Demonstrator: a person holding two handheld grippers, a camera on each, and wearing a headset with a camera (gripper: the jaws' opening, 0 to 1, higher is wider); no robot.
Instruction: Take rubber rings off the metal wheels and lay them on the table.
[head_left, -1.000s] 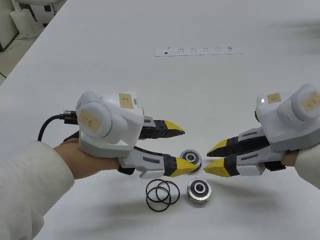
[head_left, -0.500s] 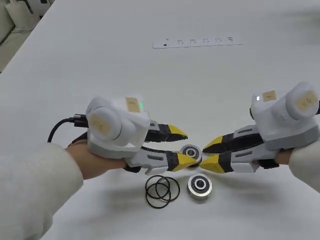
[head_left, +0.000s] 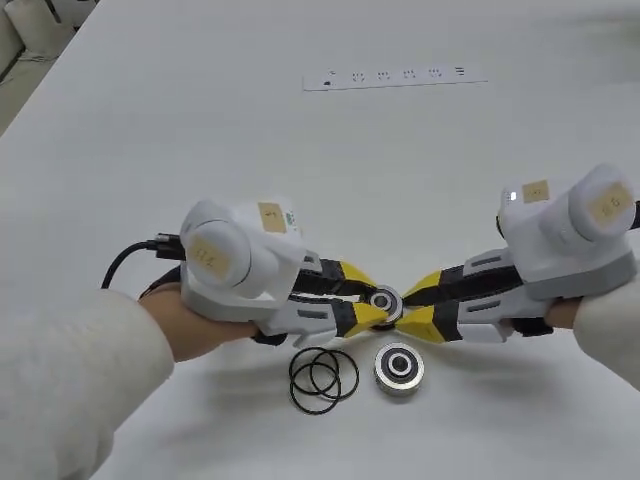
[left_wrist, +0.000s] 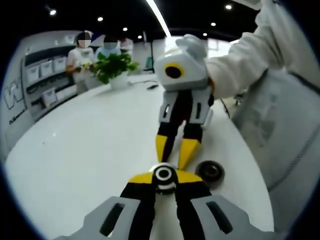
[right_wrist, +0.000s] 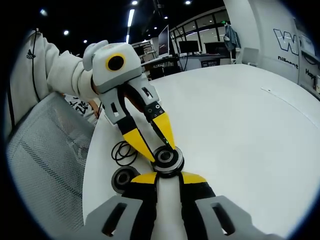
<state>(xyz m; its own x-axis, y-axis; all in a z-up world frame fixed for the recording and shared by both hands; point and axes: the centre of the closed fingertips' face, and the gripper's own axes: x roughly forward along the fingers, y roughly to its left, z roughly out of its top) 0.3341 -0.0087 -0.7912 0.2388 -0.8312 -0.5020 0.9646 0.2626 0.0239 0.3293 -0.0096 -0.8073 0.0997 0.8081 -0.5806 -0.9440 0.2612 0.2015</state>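
Left gripper (head_left: 368, 296): jaws clenched on a metal wheel (head_left: 382, 301). Right gripper (head_left: 412, 303): jaws narrowly parted, tips at the opposite rim of that wheel; whether they grip it cannot be told. A second wheel (head_left: 398, 366) lies flat on the desk (head_left: 200, 130), nearer the person's edge. Loose rubber rings (head_left: 322, 377) overlap one another just beside it, not touching it. The right gripper view places both close to that edge. A broad bare surface lies between the grippers and the power strip (head_left: 395, 76) on the far side.
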